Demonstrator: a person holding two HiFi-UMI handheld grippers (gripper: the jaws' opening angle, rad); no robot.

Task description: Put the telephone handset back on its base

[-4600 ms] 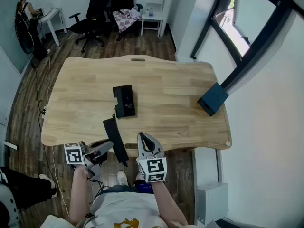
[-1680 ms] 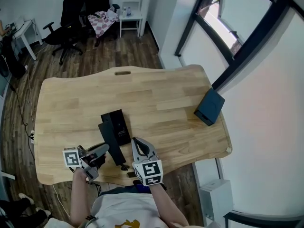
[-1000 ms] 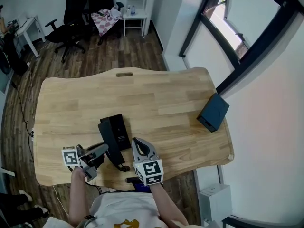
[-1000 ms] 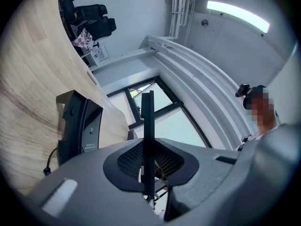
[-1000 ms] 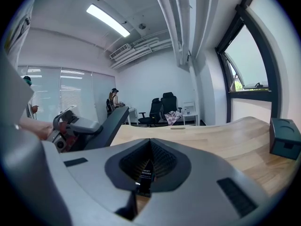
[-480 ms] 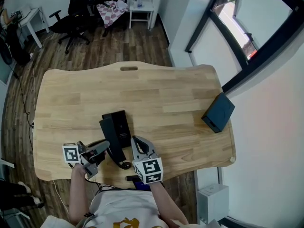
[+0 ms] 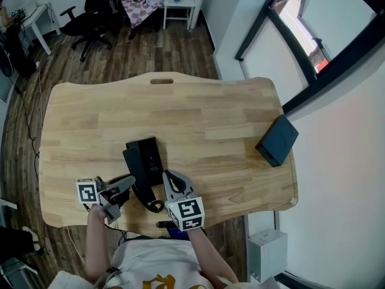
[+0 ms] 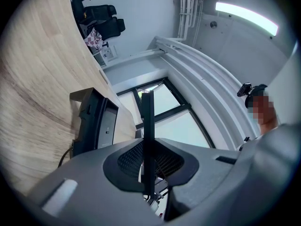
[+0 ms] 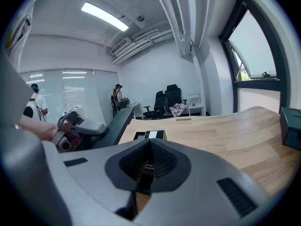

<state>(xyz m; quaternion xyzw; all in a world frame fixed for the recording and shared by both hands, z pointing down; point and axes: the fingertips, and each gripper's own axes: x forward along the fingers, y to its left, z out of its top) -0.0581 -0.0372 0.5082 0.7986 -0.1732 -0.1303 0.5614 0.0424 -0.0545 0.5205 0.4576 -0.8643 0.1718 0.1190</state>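
While left claw [image 7: 123, 185], reaching rightward, clamps handset [image 7: 144, 191] by base [image 7: 151, 155], right claw [image 7: 170, 179] closed, empty.

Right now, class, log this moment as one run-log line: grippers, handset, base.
left gripper: jaws shut on handset | handset: tilted over base, not seated | right gripper: jaws shut, empty, near base

Grey left tool [image 7: 130, 181], grey right tool [image 7: 171, 177], white shirt [image 7: 139, 266]
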